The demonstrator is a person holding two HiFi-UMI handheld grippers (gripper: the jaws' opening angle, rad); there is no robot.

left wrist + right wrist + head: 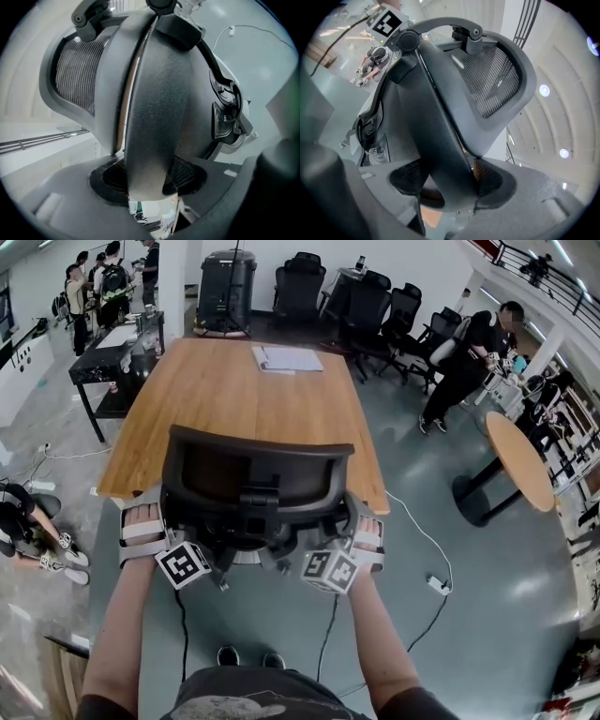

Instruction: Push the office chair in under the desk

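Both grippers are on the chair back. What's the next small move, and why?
Probably an even push straight forward. The left gripper and right gripper each clamp the backrest, which stands at the near edge of the desk, roughly centred, so the chair should slide under.

Black mesh-backed office chair [255, 486]; orange-brown wood-grain desk [225, 395]; white papers [287, 359]; glossy grey-green floor [469, 634].

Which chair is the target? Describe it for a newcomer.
Find the long orange-brown wooden desk mid-room. At its near end stands a black mesh-back office chair, left gripper and right gripper clamped on its backrest. The other black chairs cluster by the far wall.
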